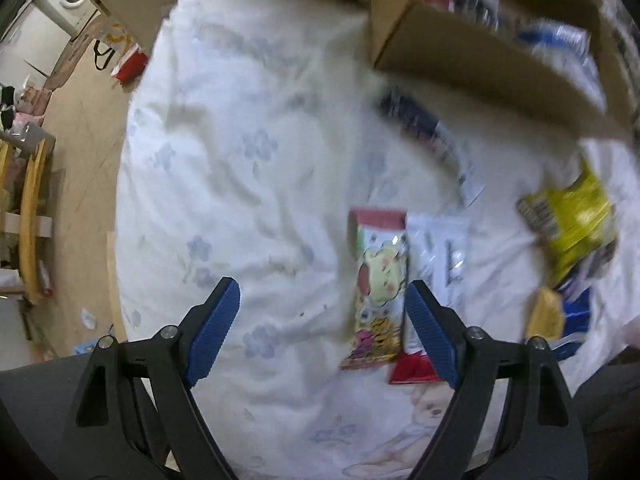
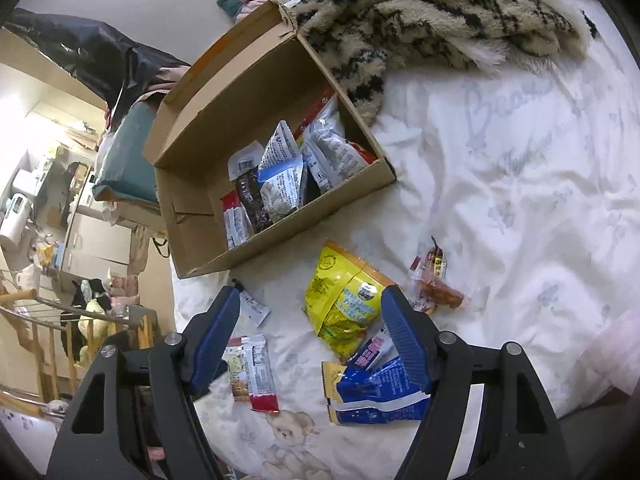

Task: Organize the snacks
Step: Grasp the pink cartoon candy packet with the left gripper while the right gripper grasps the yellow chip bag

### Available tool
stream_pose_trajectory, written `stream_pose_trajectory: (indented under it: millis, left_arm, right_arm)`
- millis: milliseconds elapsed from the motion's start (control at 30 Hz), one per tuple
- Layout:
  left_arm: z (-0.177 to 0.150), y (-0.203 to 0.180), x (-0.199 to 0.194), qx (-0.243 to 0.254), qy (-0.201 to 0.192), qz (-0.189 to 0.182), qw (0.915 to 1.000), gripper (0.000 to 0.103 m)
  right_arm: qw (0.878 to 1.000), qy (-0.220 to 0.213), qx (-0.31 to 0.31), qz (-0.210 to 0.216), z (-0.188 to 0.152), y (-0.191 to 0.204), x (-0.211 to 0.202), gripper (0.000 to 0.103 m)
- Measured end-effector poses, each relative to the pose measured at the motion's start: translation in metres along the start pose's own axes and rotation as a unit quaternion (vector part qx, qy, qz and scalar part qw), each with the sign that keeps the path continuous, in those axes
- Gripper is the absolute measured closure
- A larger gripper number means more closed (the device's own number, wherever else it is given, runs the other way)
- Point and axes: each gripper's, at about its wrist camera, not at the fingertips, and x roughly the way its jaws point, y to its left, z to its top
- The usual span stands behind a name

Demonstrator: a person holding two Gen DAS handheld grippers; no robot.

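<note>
Both tools [image 1: 322, 312] [image 2: 310, 320] wide open, empty

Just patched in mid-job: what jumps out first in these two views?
The open cardboard box on the white bedspread, already stuffed with snack packets. In front of it, loose ones lie scattered, most visibly a yellow bag with a blue bag just below. Behind the box sprawls a furry striped blanket.
</note>
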Motion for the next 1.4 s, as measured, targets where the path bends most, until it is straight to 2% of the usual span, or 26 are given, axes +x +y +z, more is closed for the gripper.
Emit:
stream_pose_trajectory:
  millis: [167, 267, 333, 400, 433, 600, 700, 800, 900, 1067, 1400]
  left_arm:
    - [-0.003, -0.015, 0.021, 0.028, 0.029, 0.013, 0.9991, 0.021]
    - [-0.006, -0.027, 0.025, 0.042, 0.035, -0.001, 0.9985, 0.024]
    - [-0.006, -0.032, 0.022, 0.059, 0.022, -0.004, 0.998, 0.043]
    - [-0.006, -0.035, 0.02, 0.063, 0.018, -0.01, 0.9978, 0.078]
    - [-0.006, -0.034, 0.019, 0.059, 0.017, -0.016, 0.998, 0.081]
    - [-0.002, -0.02, 0.002, 0.044, -0.007, -0.031, 0.9985, 0.081]
    - [-0.004, -0.005, -0.018, 0.009, -0.03, -0.051, 0.9982, 0.081]
    - [-0.004, 0.007, -0.038, -0.017, -0.052, -0.079, 0.9954, 0.081]
    - [-0.006, 0.009, -0.051, -0.022, -0.074, -0.091, 0.9929, 0.081]
    - [0.001, 0.006, -0.062, -0.019, -0.084, -0.101, 0.9912, 0.081]
    - [0.007, 0.004, -0.063, -0.021, -0.087, -0.114, 0.9895, 0.081]
  right_arm:
    - [1.0, 0.006, 0.012, 0.008, 0.003, -0.005, 0.001, 0.027]
    - [1.0, 0.005, 0.016, 0.008, 0.005, -0.008, 0.001, 0.027]
    - [1.0, 0.004, 0.019, 0.007, 0.005, -0.01, -0.001, 0.027]
    - [1.0, 0.004, 0.022, 0.003, 0.004, -0.013, -0.001, 0.027]
    - [1.0, 0.005, 0.025, 0.002, 0.004, -0.014, 0.0, 0.027]
    - [0.999, 0.013, 0.035, -0.001, 0.005, -0.019, 0.004, 0.027]
    - [0.999, 0.018, 0.036, 0.005, 0.005, -0.02, 0.006, 0.027]
    - [0.998, 0.037, 0.047, 0.012, 0.002, -0.024, 0.015, 0.027]
    - [0.996, 0.066, 0.06, -0.002, 0.001, -0.03, 0.033, 0.027]
    - [0.99, 0.115, 0.08, 0.005, 0.001, -0.034, 0.067, 0.027]
    - [0.989, 0.128, 0.056, -0.041, 0.0, -0.026, 0.111, 0.027]
